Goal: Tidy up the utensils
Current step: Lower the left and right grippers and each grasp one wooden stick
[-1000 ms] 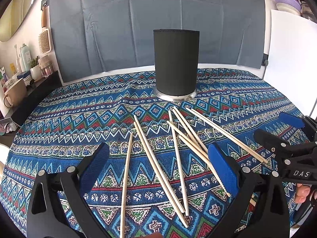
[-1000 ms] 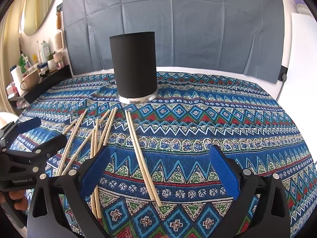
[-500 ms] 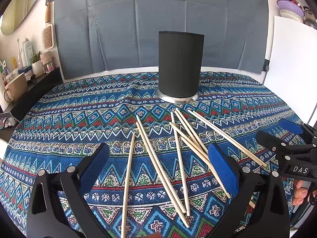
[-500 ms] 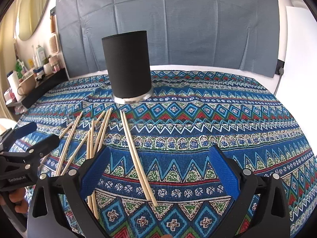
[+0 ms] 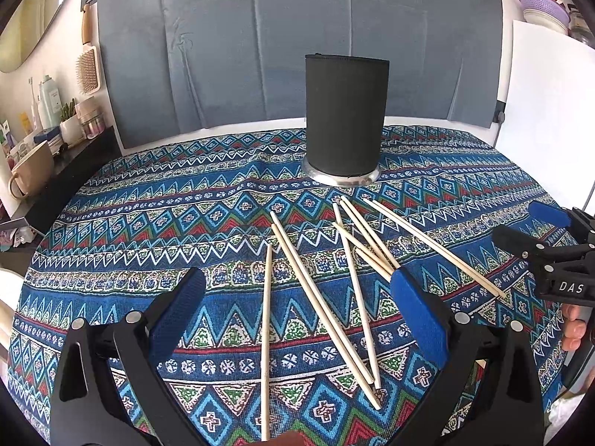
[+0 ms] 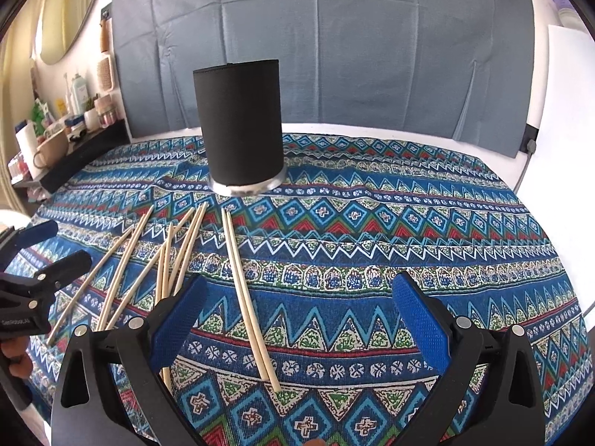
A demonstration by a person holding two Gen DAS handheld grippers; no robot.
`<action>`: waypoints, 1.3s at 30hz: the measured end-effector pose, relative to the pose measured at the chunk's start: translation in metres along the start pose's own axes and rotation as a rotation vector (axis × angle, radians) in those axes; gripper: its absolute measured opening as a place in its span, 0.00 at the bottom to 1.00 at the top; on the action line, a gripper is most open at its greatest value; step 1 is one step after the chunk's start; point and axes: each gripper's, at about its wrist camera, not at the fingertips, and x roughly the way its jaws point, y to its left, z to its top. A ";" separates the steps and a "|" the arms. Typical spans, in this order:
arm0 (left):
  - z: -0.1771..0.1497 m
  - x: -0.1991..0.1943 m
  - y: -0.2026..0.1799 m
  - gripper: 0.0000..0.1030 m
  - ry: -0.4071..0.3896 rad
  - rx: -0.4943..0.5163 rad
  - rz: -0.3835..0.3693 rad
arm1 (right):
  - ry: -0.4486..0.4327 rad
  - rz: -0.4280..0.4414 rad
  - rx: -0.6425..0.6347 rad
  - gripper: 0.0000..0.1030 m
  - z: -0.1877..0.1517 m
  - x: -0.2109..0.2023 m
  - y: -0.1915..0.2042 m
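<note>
Two handheld grippers hover over wooden chopsticks scattered on a patterned tablecloth.

The left gripper [image 5: 297, 297] and right gripper [image 6: 301, 301] both have their jaws spread wide, holding nothing. The chopsticks [image 5: 316, 293] lie loose (some crossing) on the blue tablecloth [image 5: 148, 223], just in front of an upright black cylindrical holder [image 5: 346, 119] on a metal base.

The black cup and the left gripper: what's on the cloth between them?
Loose wooden chopsticks lie scattered between the black cup and the left gripper, clearest in the left wrist view.
</note>
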 end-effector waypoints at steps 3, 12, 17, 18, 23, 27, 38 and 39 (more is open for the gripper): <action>0.005 0.000 0.011 0.95 0.020 -0.008 0.021 | 0.032 0.036 0.017 0.93 0.006 0.002 -0.008; 0.014 0.014 0.039 0.95 0.126 -0.022 0.096 | 0.186 0.197 0.017 0.93 0.021 0.021 -0.018; 0.016 0.025 0.049 0.95 0.207 -0.016 0.108 | 0.292 0.234 -0.041 0.92 0.031 0.039 -0.012; 0.017 0.026 0.048 0.95 0.213 -0.002 0.119 | 0.320 0.246 -0.054 0.92 0.034 0.044 -0.011; 0.015 0.035 0.043 0.95 0.288 0.039 0.111 | 0.413 0.255 -0.113 0.92 0.042 0.068 -0.002; 0.014 0.040 0.040 0.95 0.322 0.068 0.136 | 0.484 0.265 -0.117 0.92 0.040 0.090 0.002; 0.007 0.055 0.049 0.95 0.396 0.062 0.158 | 0.526 0.198 -0.161 0.92 0.038 0.120 0.007; 0.006 0.055 0.049 0.95 0.399 0.065 0.163 | 0.527 0.194 -0.176 0.92 0.038 0.121 0.008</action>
